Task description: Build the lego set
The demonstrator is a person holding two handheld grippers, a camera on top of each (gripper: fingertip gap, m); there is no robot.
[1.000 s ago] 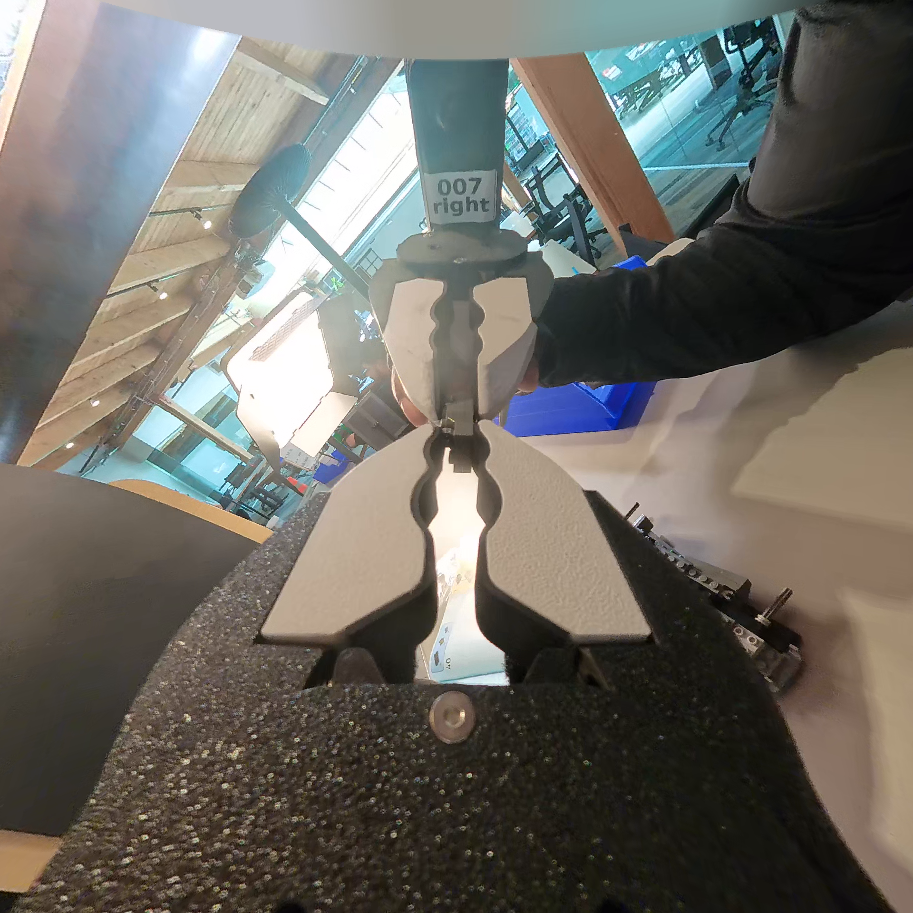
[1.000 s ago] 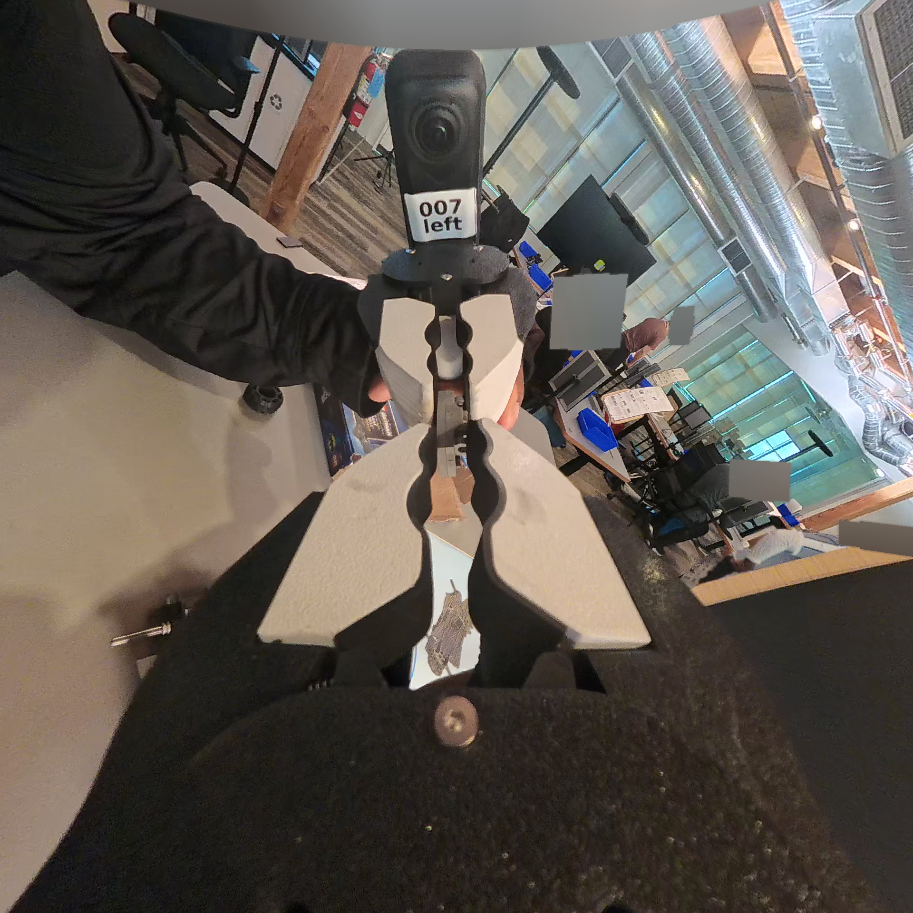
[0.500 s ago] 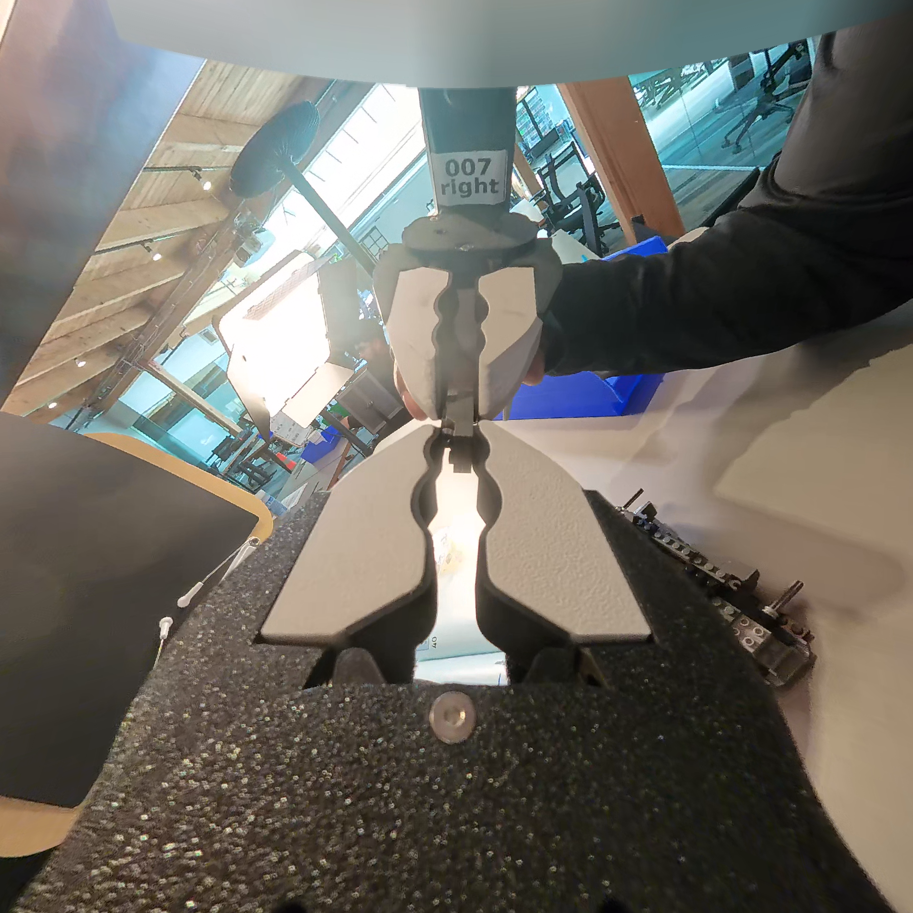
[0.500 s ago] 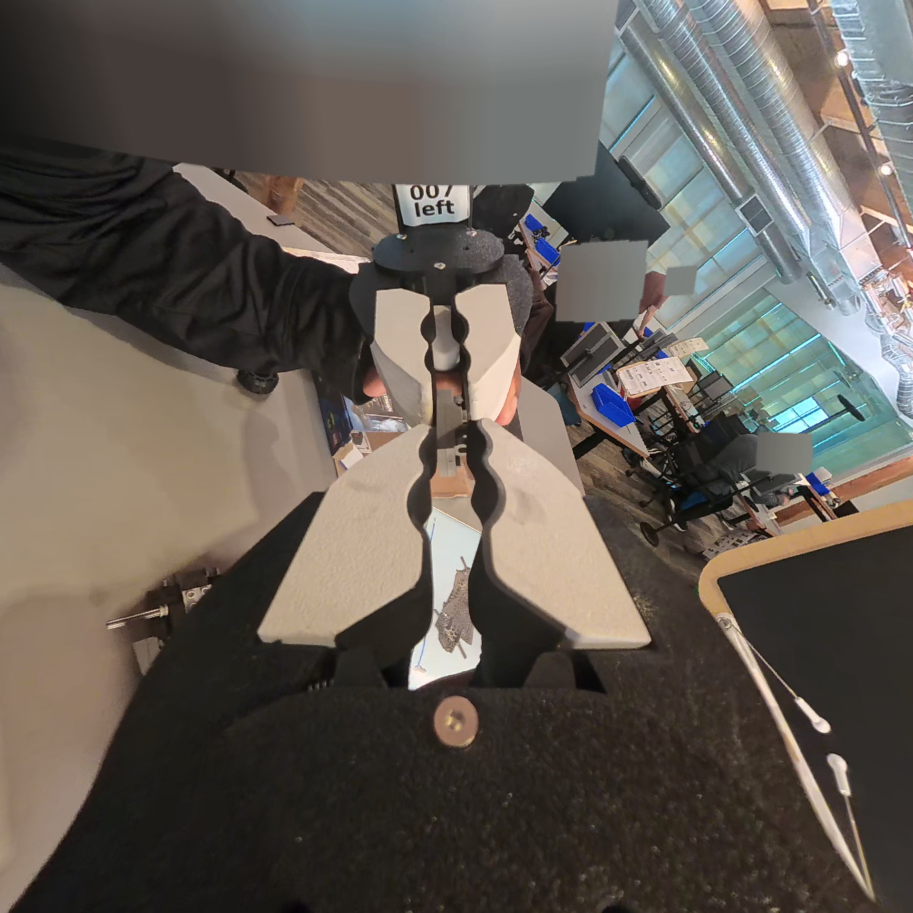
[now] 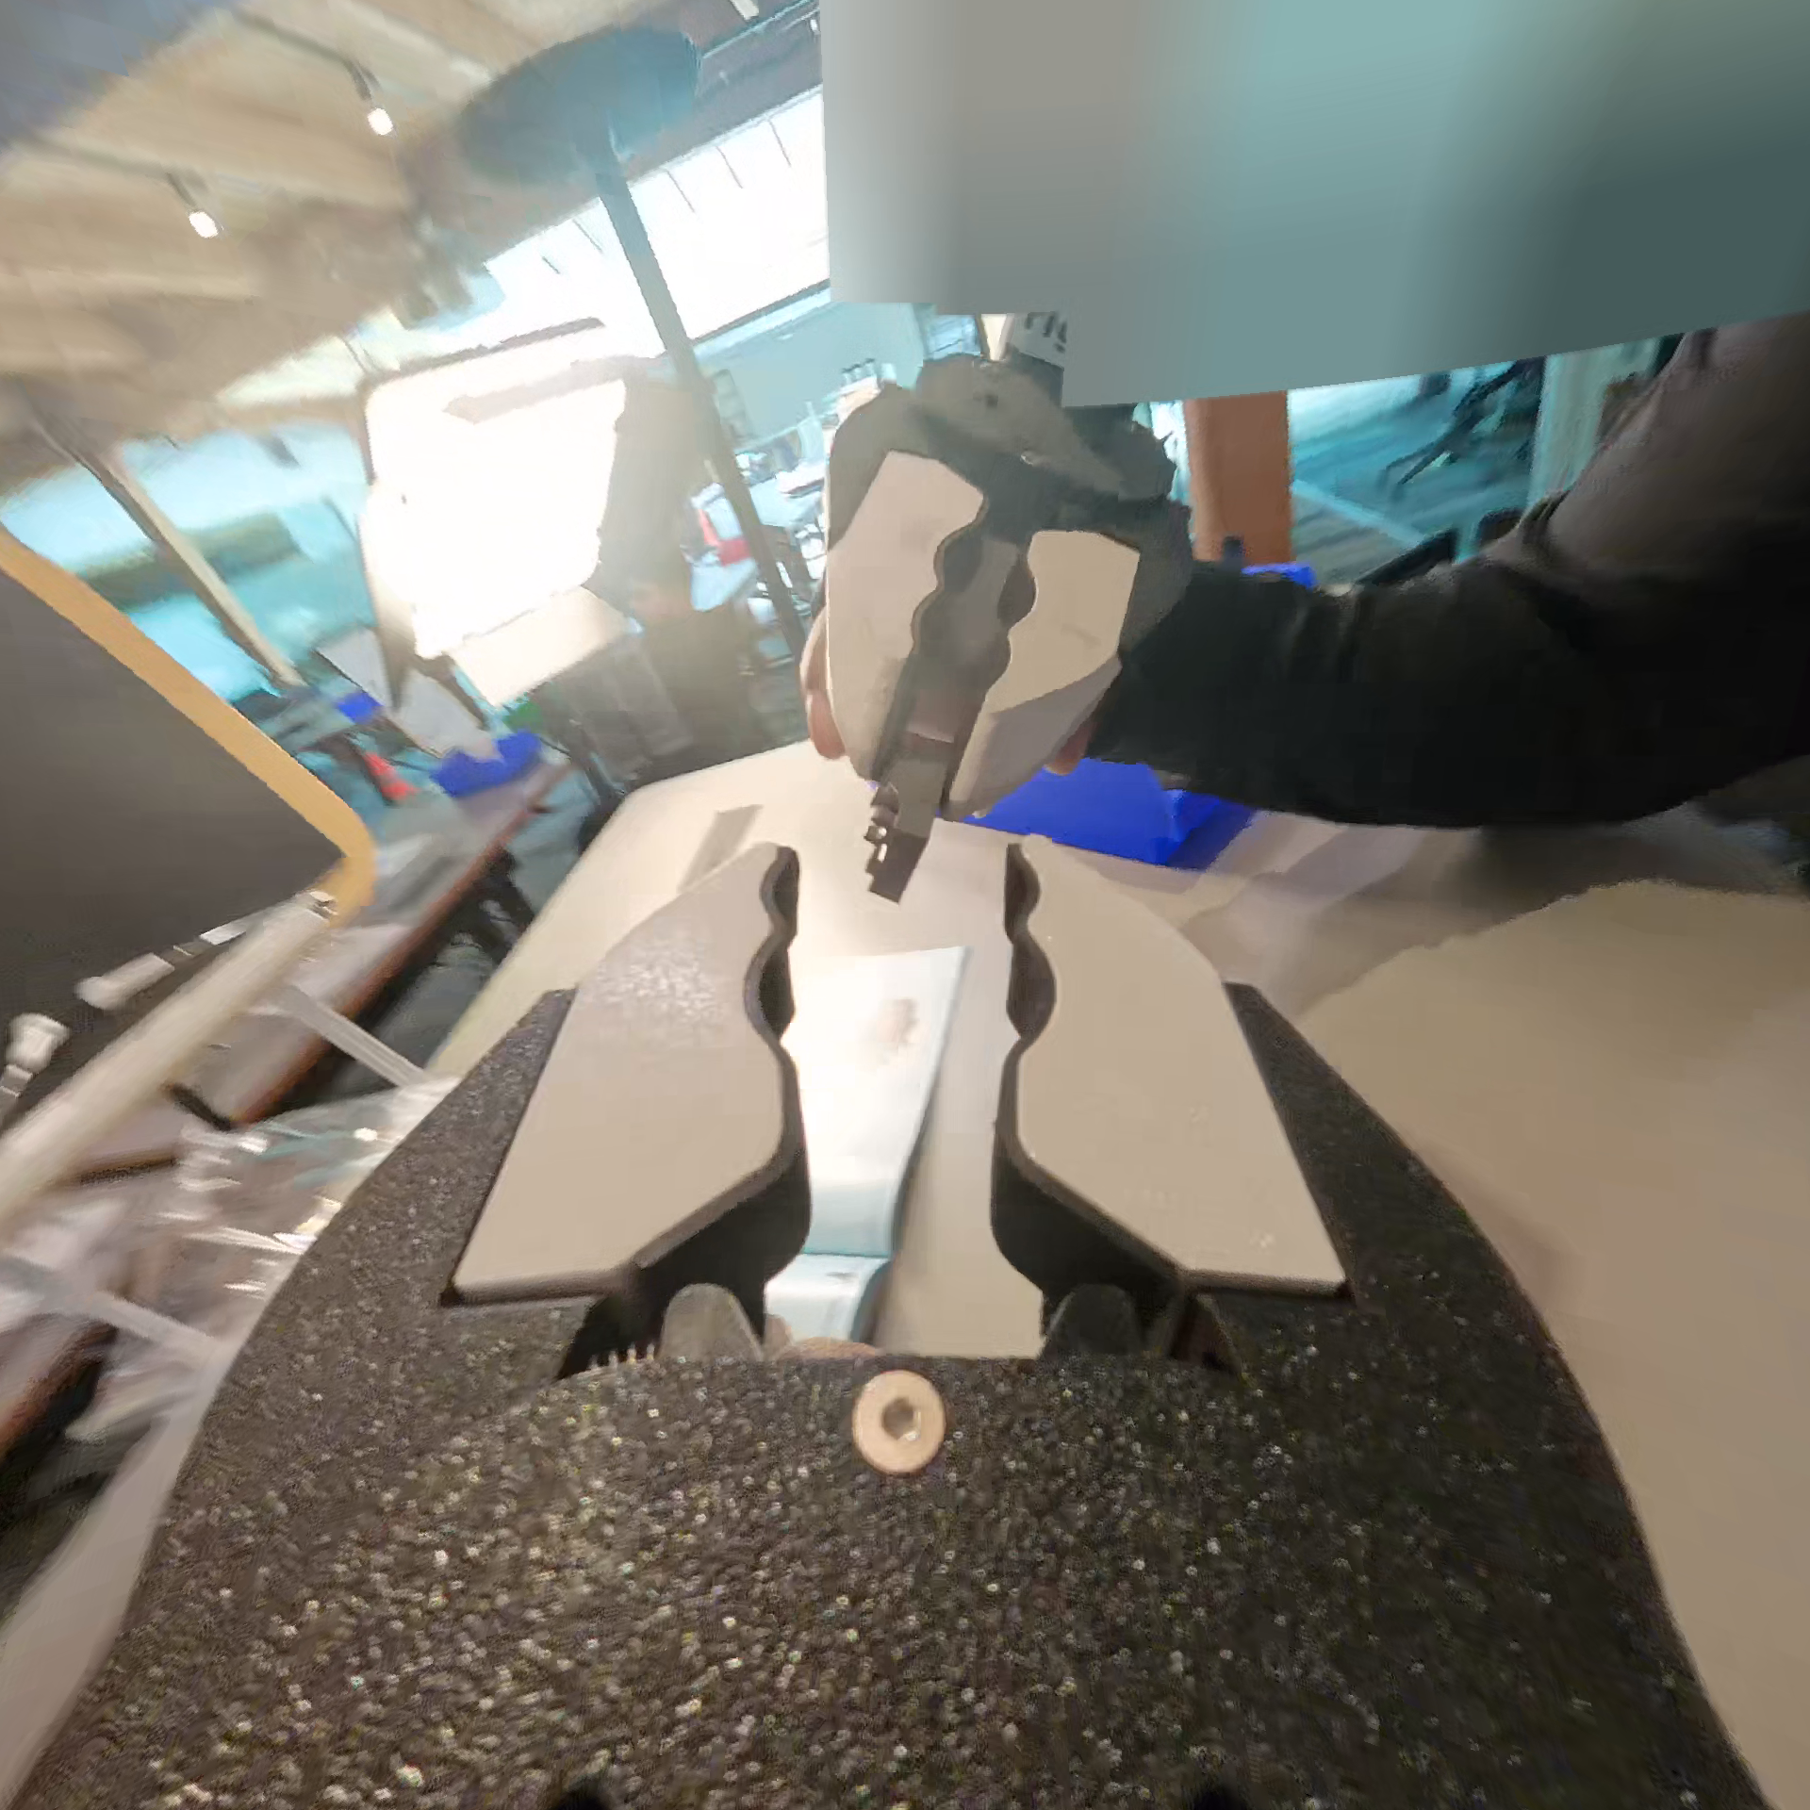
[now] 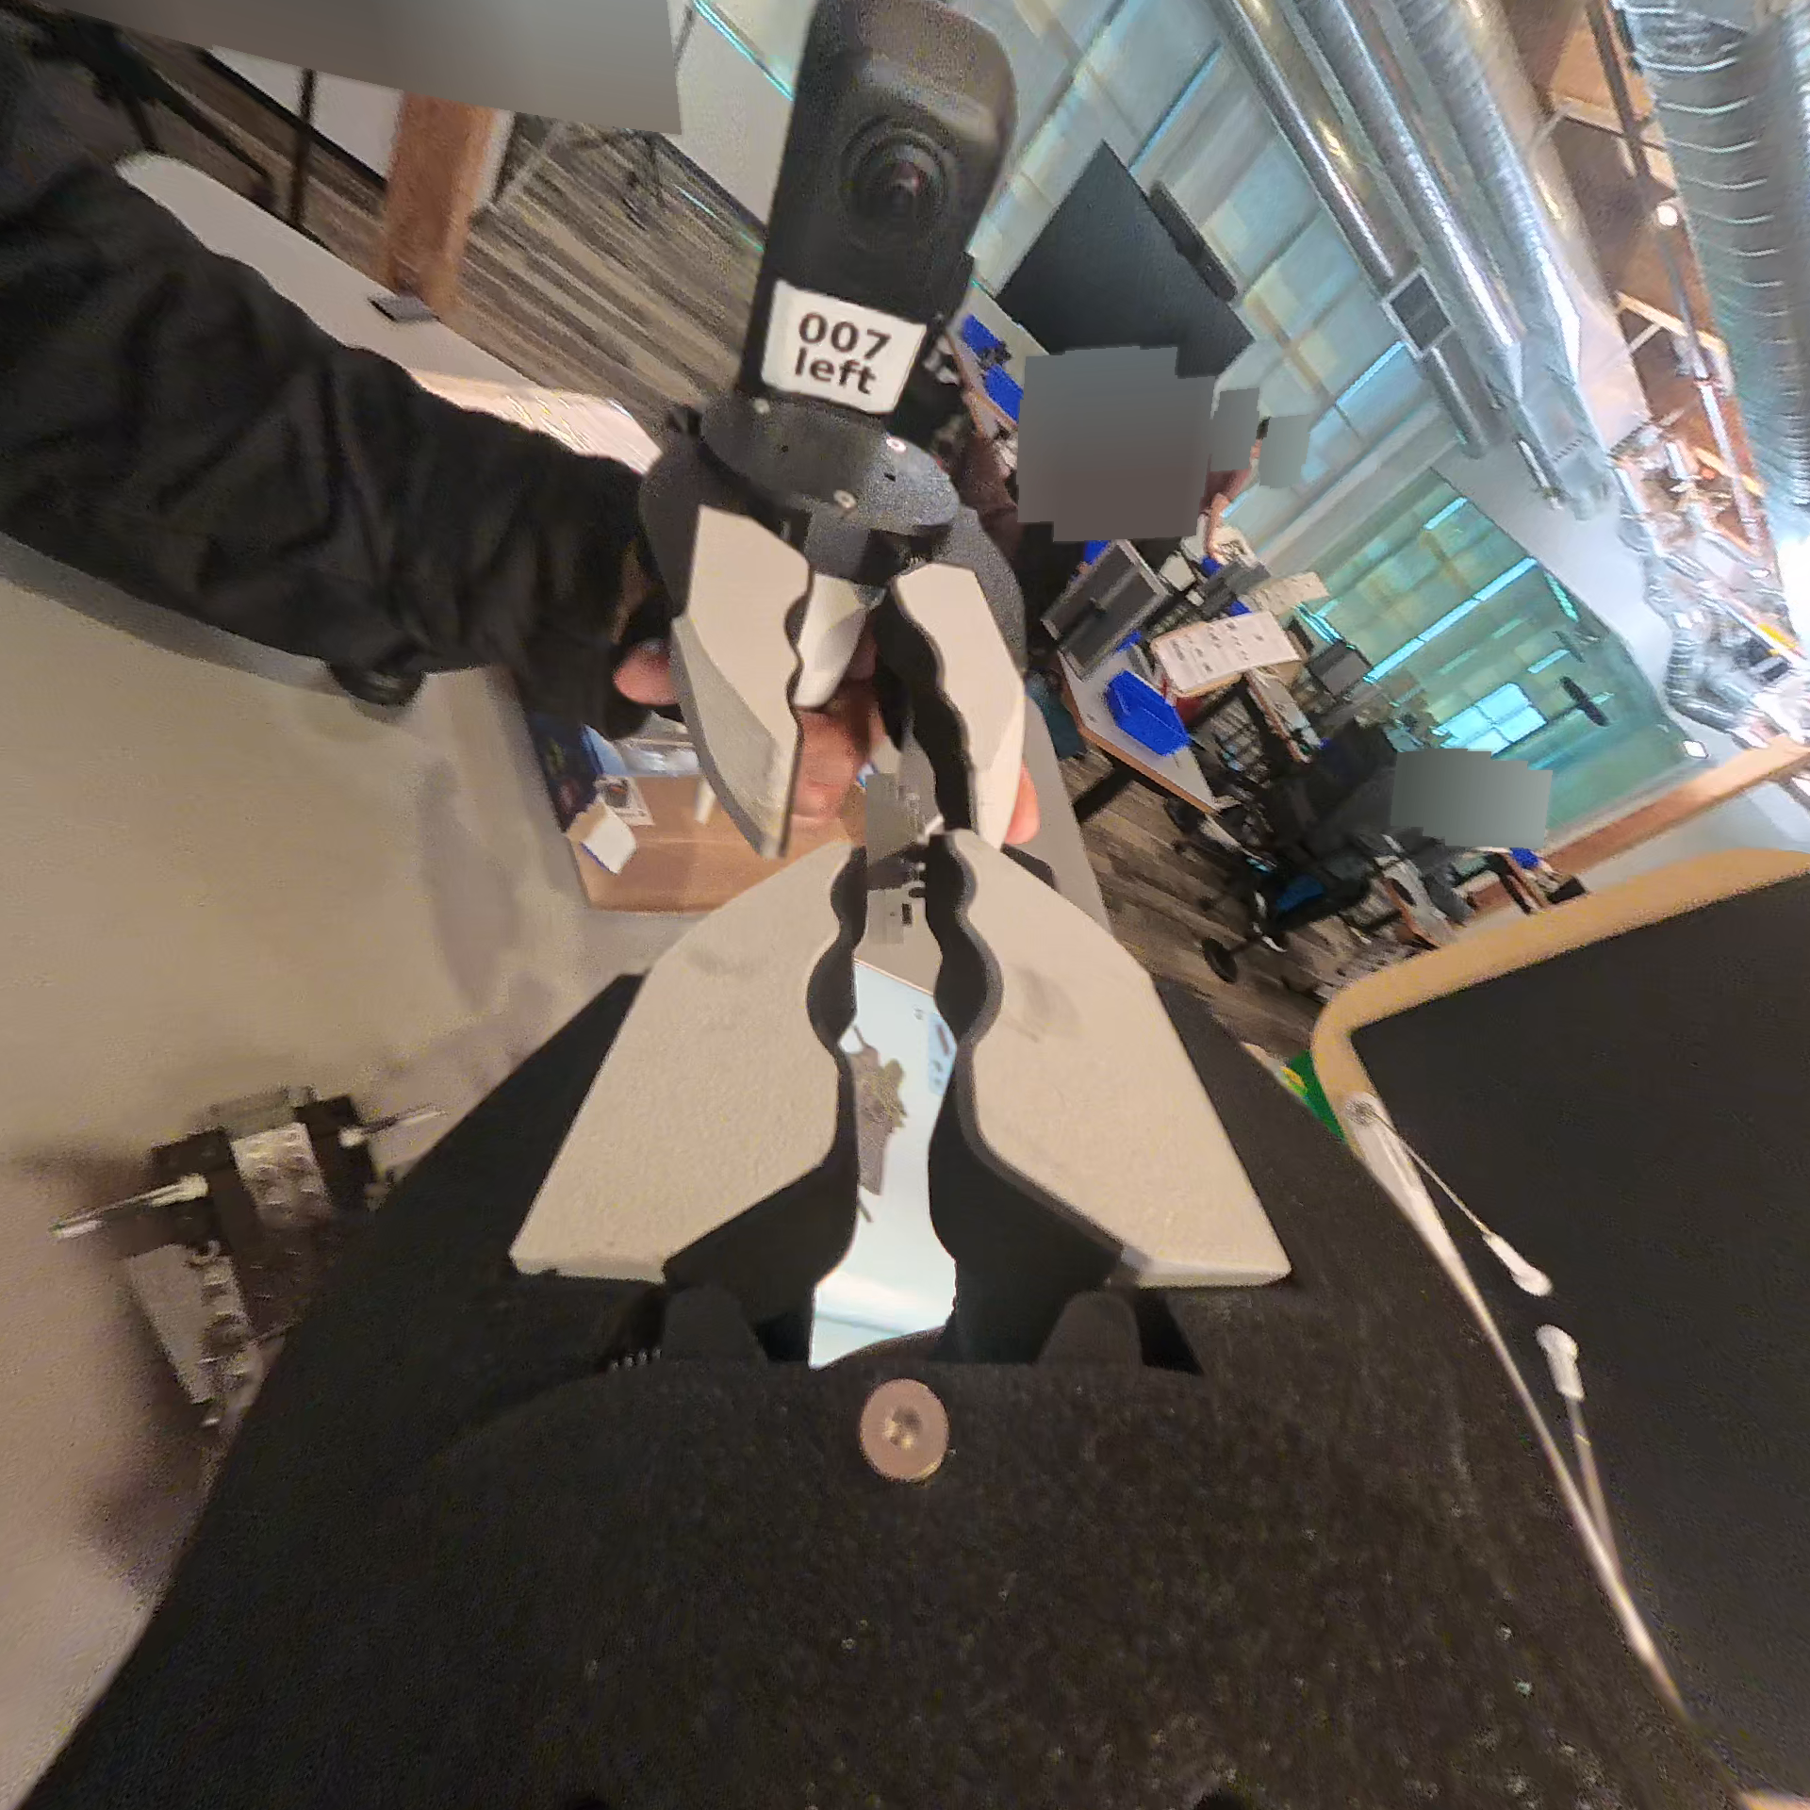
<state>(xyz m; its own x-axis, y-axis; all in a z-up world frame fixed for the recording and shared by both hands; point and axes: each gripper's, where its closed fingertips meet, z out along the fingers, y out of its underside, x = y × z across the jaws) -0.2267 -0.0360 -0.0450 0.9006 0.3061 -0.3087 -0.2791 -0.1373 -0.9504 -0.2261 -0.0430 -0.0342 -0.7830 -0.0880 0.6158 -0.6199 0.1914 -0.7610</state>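
Left wrist view, grey brick piece (image 5: pixel 896 842) outside spread fingers (image 5: pixel 686 1038)

A white sticker (image 6: pixel 844 355) with black printed characters sits on the black camera stalk of the far hand-held gripper (image 6: pixel 881 803), straight ahead of the near one's fingertips, while printed sheets (image 6: pixel 1236 642) off to the right are too blurred to read.

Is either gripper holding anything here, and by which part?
The right gripper holds a small grey brick piece by its upper end; the lower end sticks out free. The left gripper is open, holding nothing.
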